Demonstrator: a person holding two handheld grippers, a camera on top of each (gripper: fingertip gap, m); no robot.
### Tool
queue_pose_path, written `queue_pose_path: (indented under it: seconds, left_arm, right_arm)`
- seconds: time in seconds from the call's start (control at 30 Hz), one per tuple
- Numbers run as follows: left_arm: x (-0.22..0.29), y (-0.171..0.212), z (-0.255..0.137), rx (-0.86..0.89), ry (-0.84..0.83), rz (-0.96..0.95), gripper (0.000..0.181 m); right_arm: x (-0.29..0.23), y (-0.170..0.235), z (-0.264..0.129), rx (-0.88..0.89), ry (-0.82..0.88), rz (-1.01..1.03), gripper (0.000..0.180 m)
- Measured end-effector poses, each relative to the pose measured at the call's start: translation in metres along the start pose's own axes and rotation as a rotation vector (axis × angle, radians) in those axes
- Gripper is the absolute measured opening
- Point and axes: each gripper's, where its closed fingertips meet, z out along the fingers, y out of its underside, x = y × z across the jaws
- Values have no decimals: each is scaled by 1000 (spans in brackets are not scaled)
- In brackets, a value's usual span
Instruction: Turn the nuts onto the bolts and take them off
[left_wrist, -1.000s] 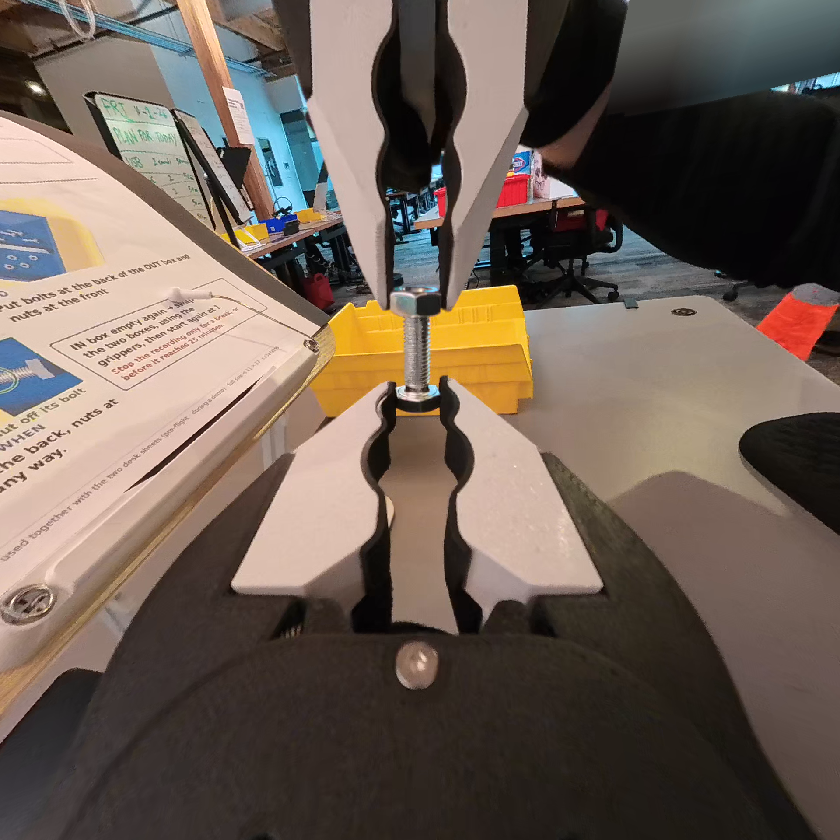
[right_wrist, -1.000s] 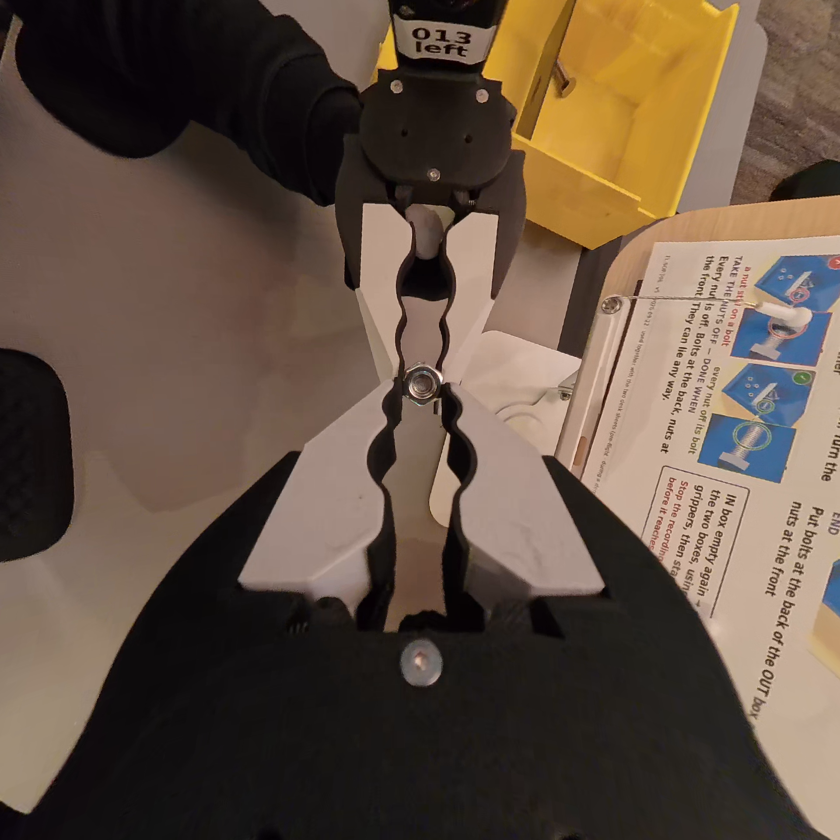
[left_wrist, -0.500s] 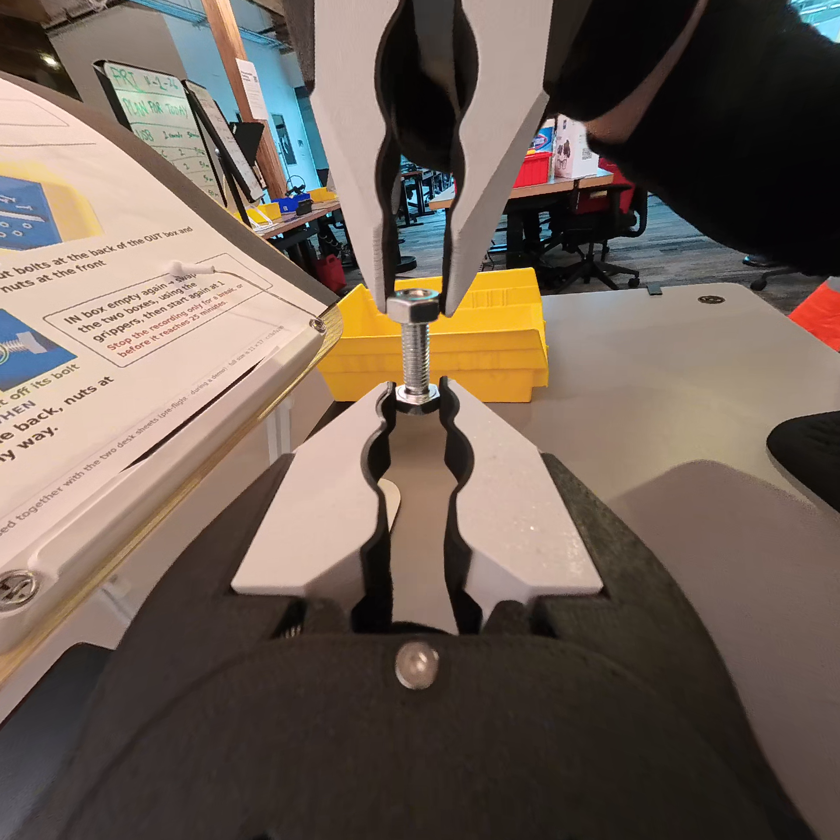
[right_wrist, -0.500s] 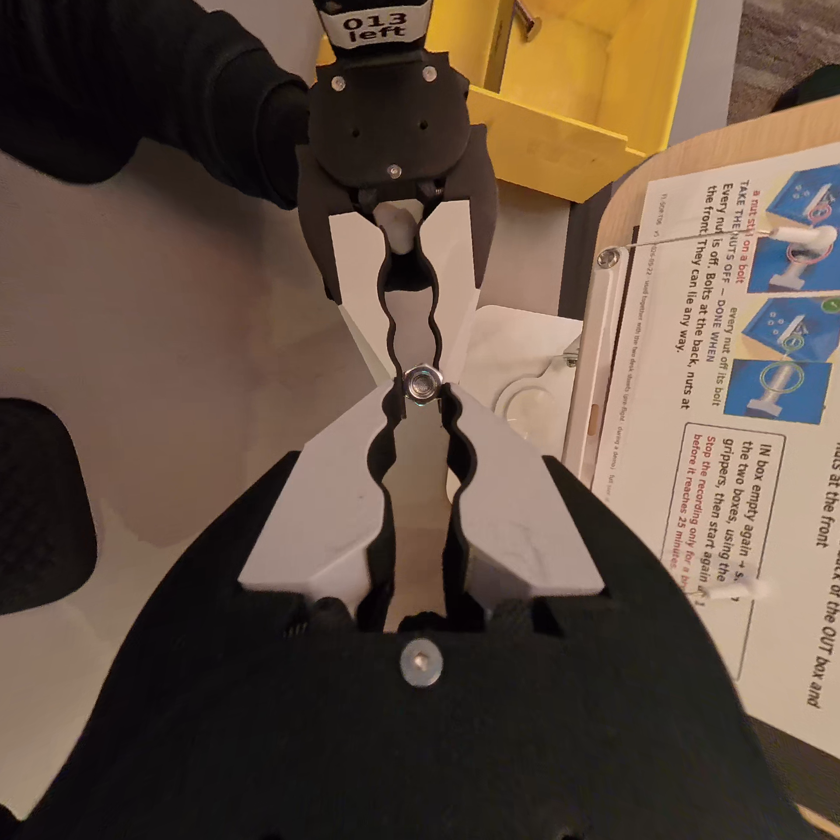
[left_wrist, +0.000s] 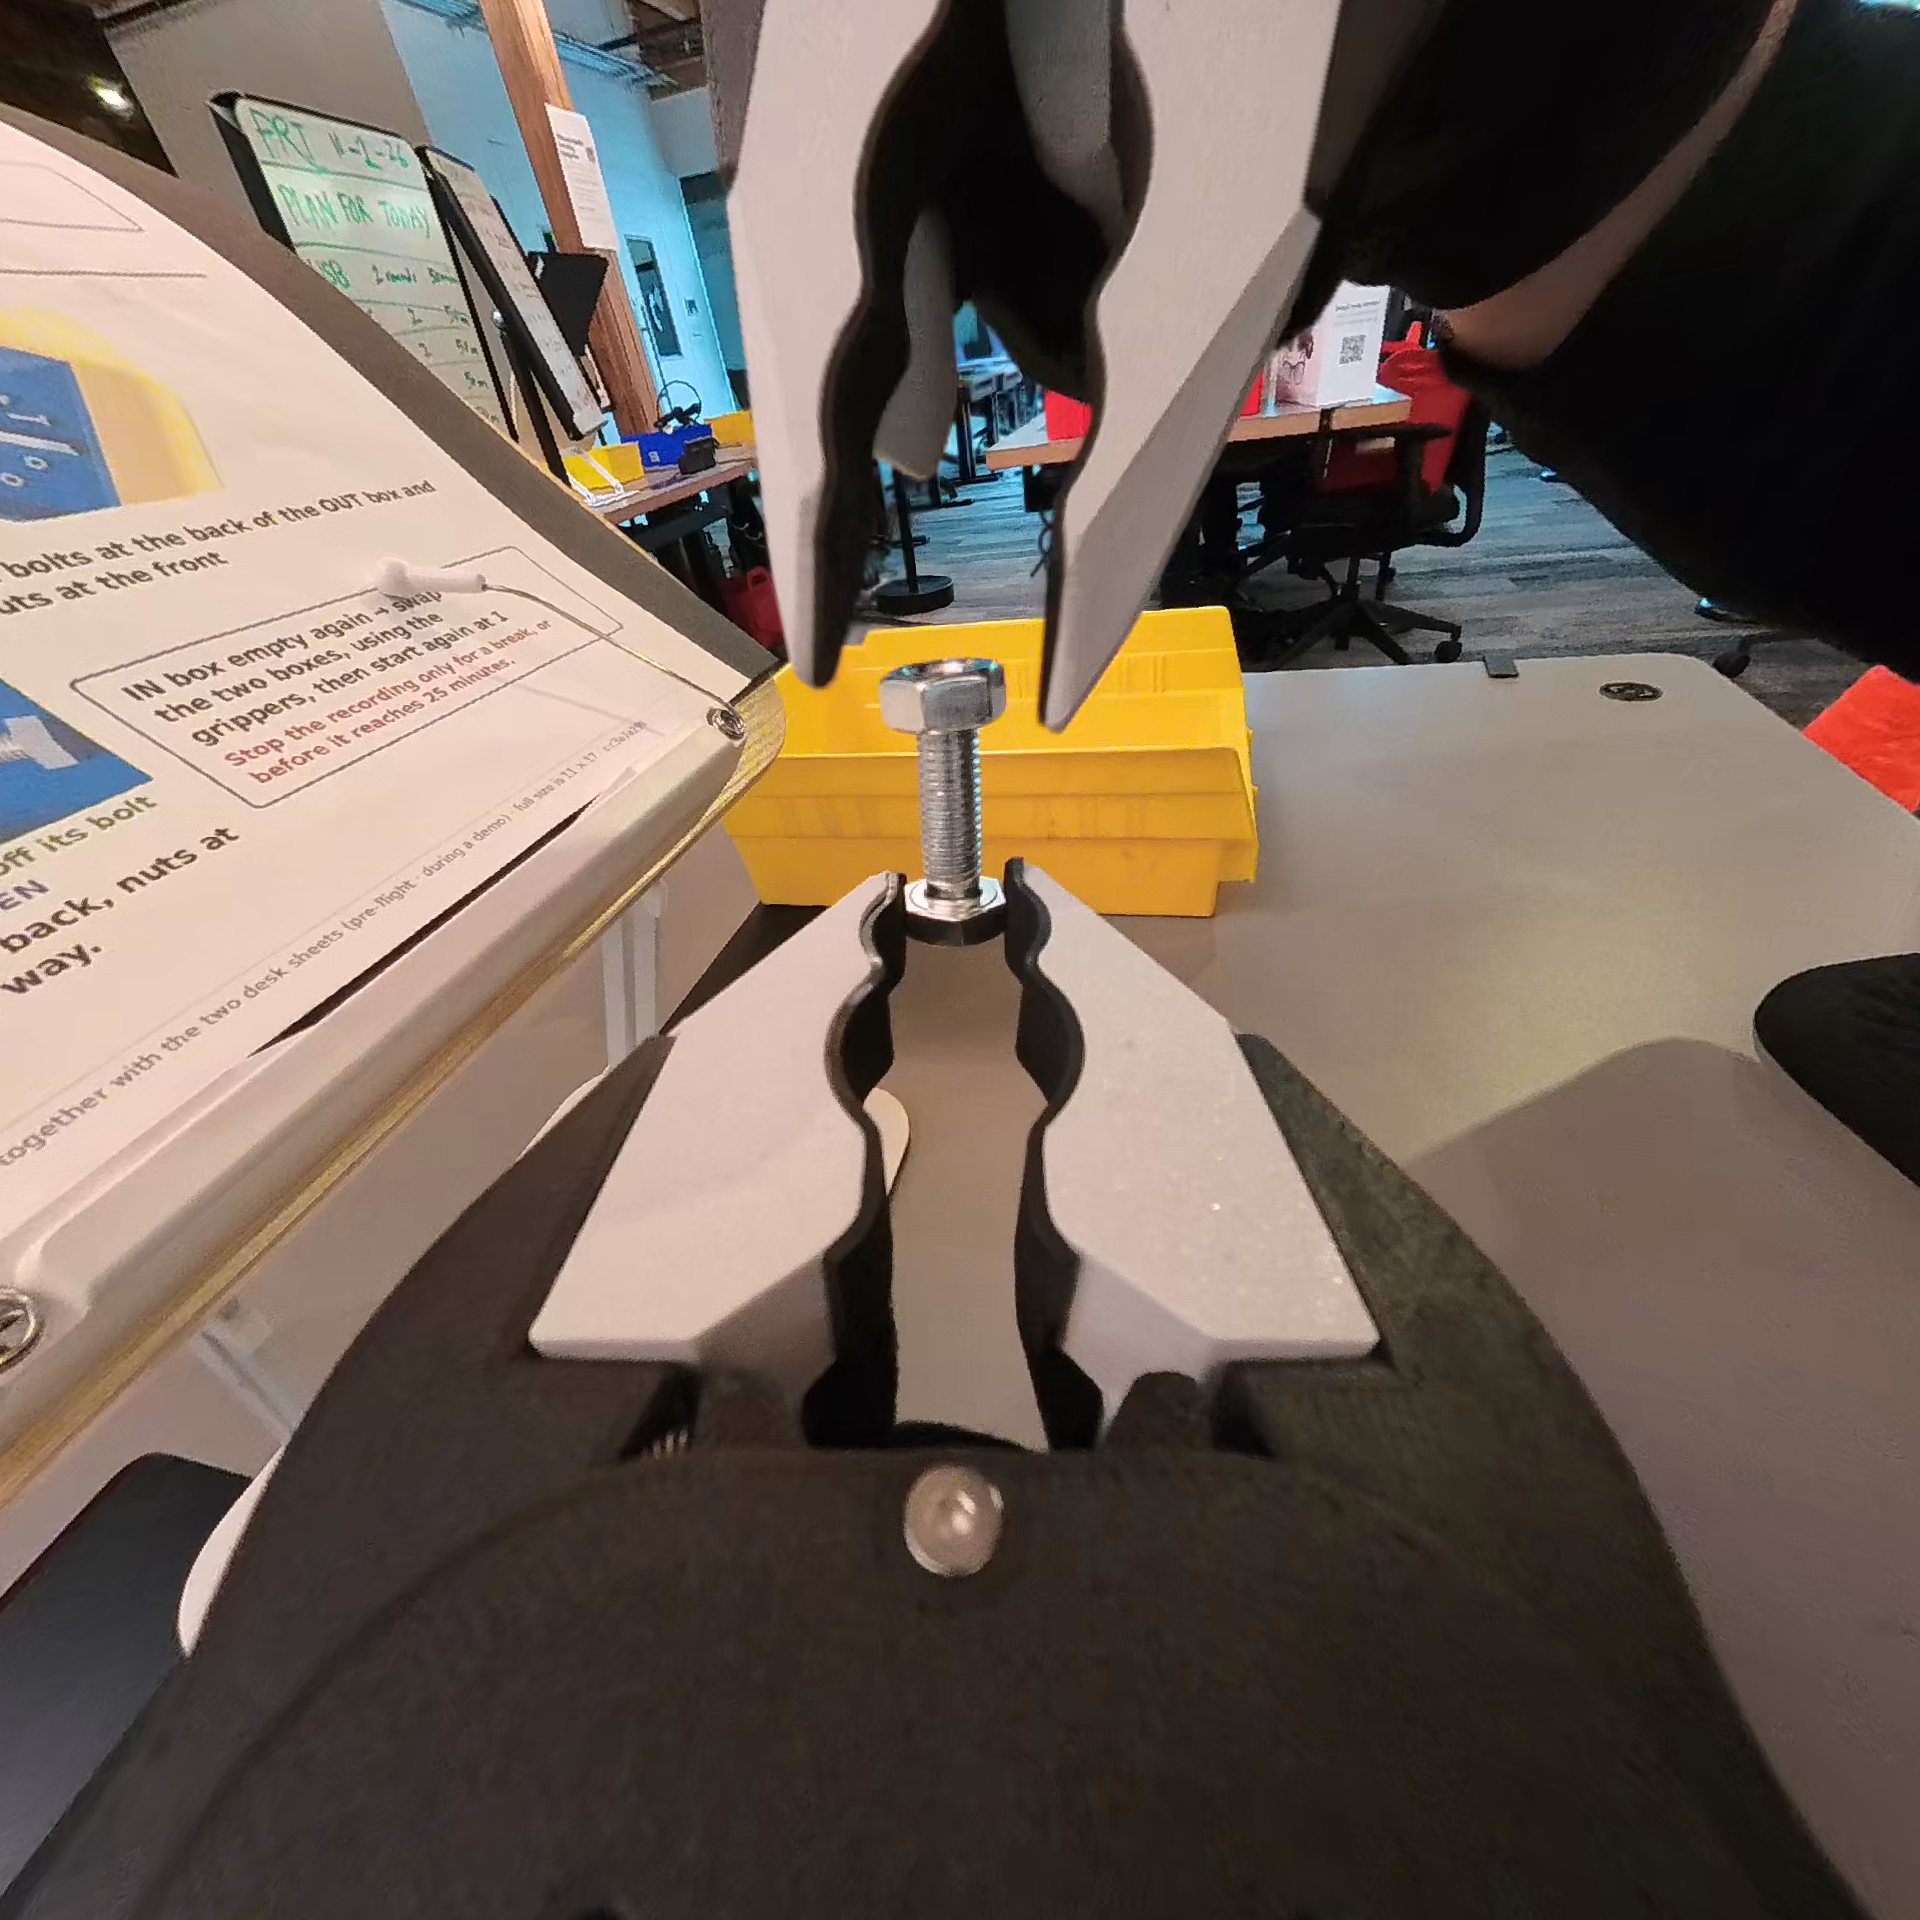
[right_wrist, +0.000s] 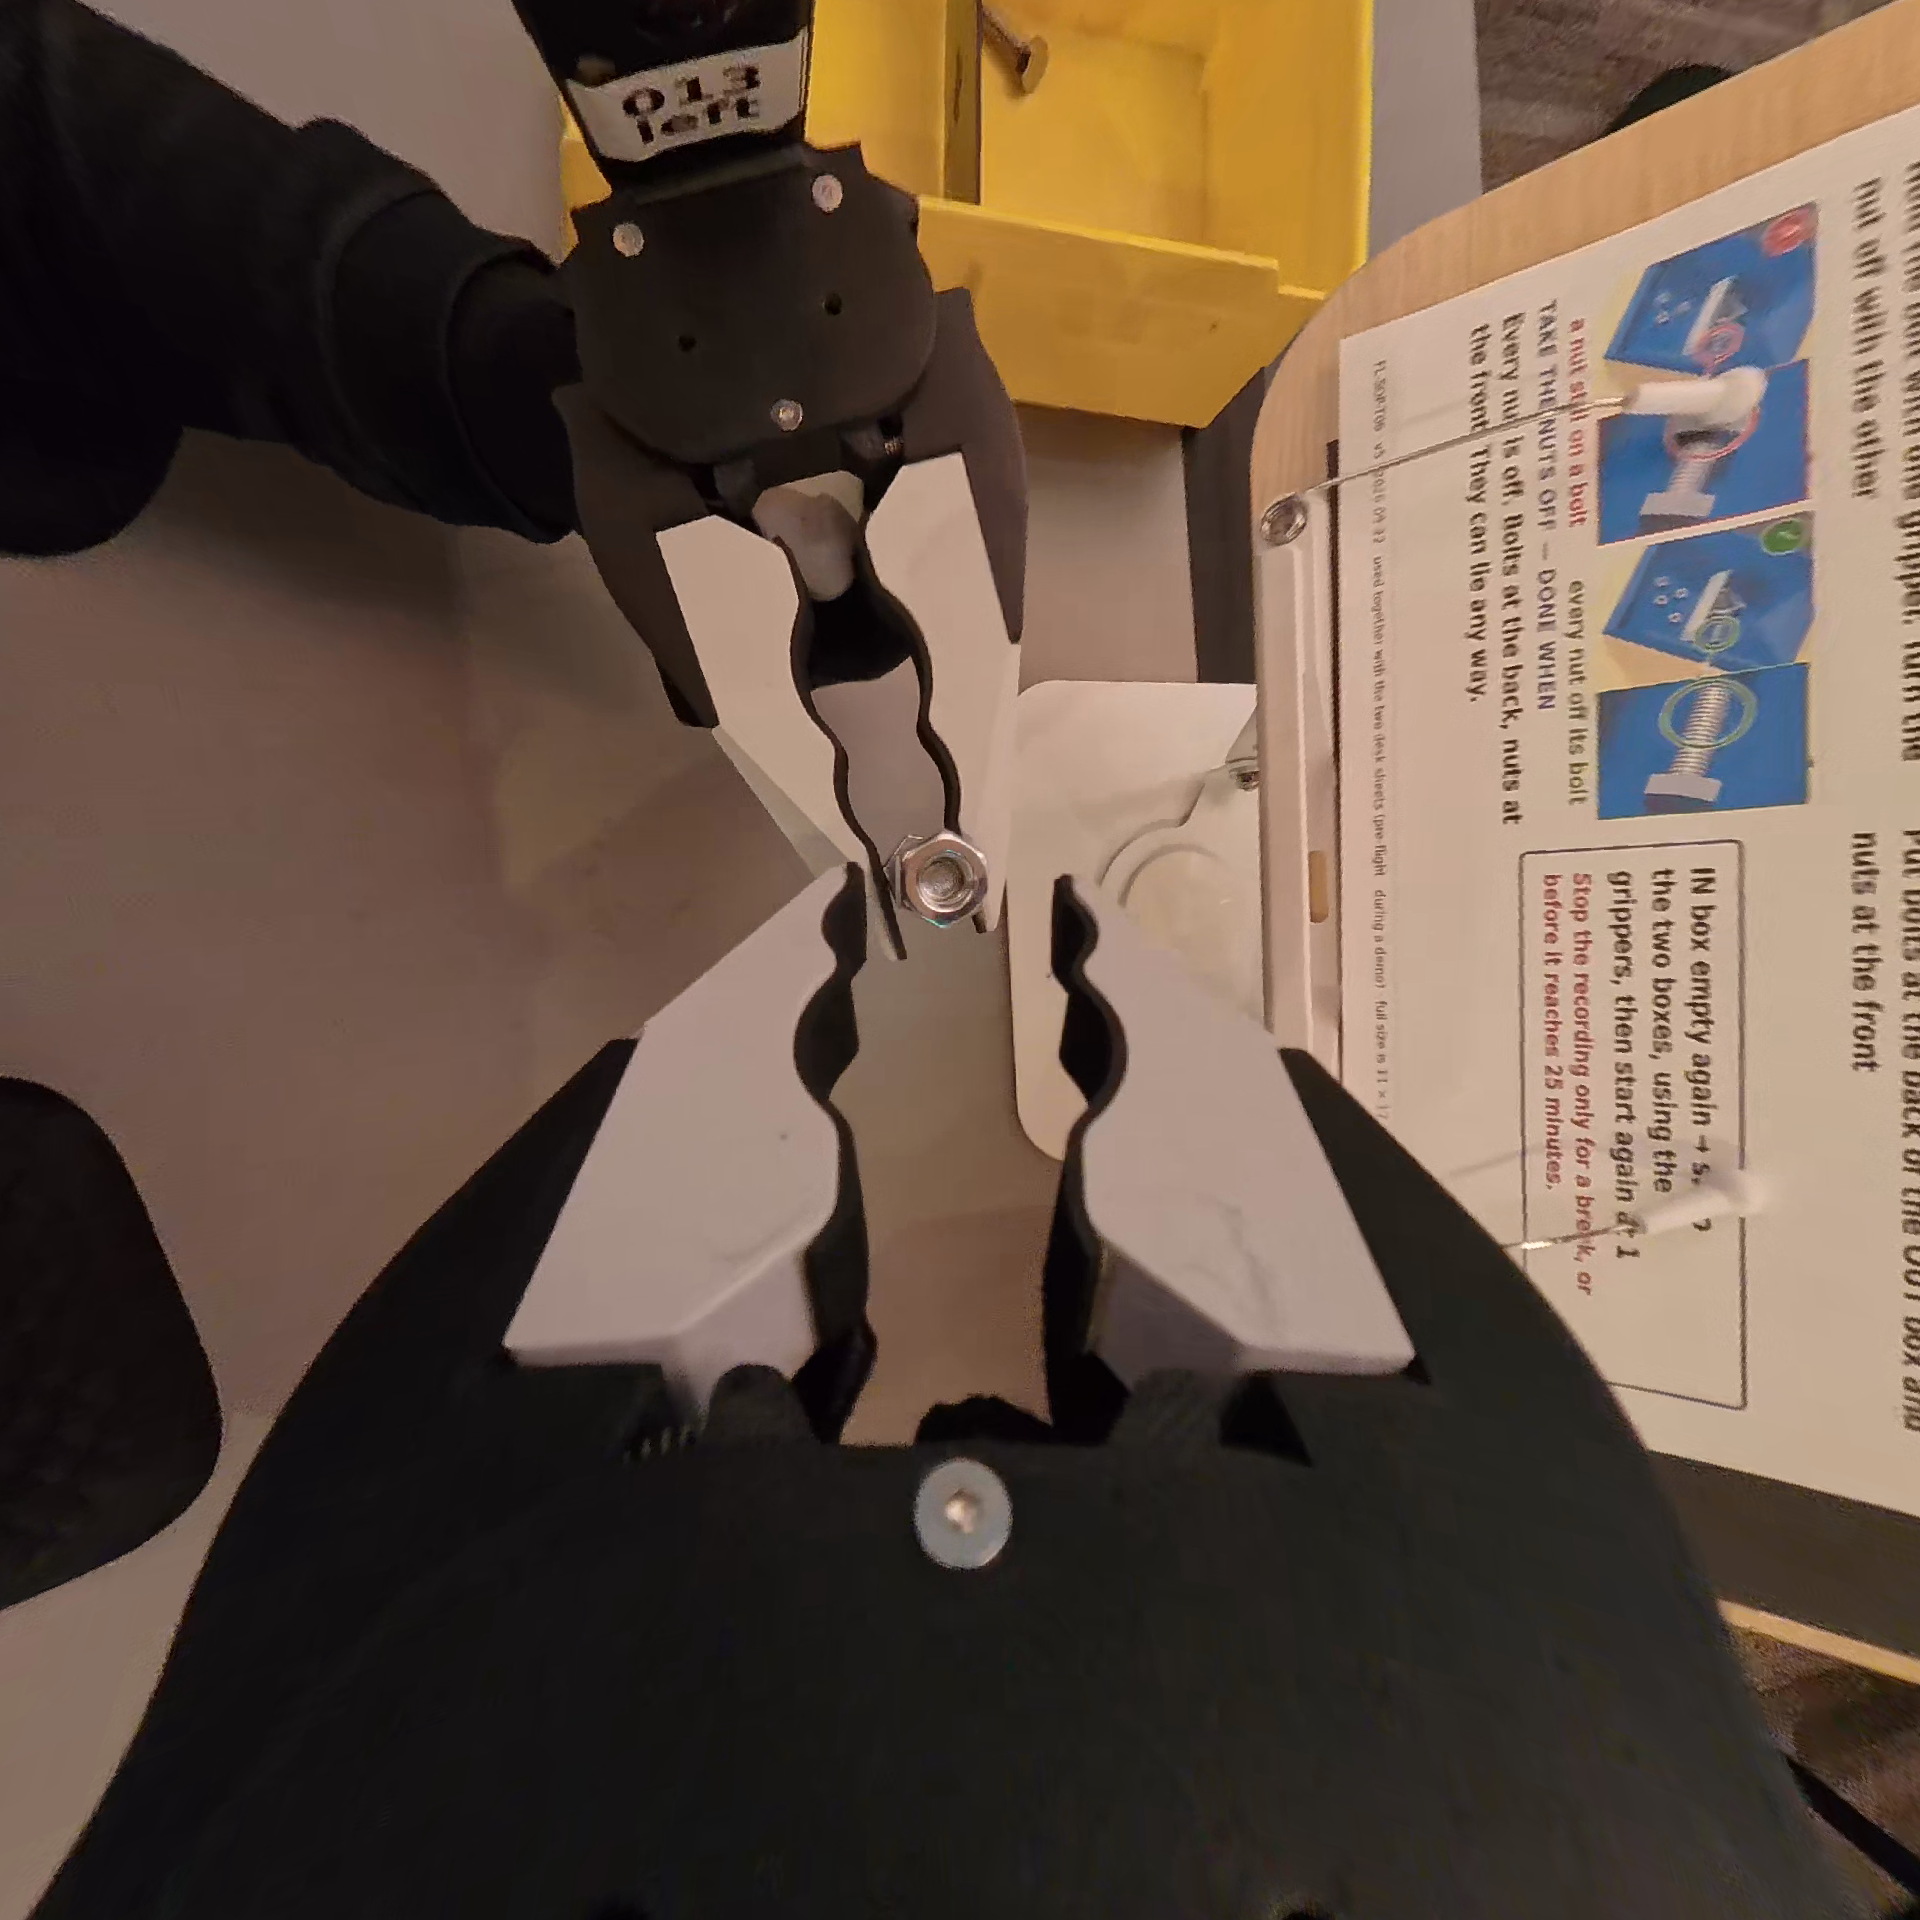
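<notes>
Steel: one bolt (left_wrist: 951, 790), one nut (left_wrist: 951, 912)

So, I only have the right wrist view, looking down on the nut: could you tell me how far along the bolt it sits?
Observer: The nut sits at the very top end of the upright bolt; bare thread runs below it.
Operator: Thank you. What exactly does the left gripper hold?
Observer: The left gripper is shut on the bolt's hex head, at the bottom.
Operator: And is my gripper level with the nut?
Observer: Yes. The right gripper is open, its tips flanking the nut at its height, with a gap on each side.
</notes>
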Motion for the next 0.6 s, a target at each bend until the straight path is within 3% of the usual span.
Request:
queue_pose_path:
  seconds: [0.6]
  left_arm:
    - [5, -12, -2, 68, 31, -28, 17]
  right_arm:
    - [-11, -5, -10, 351, -23, 146, 47]
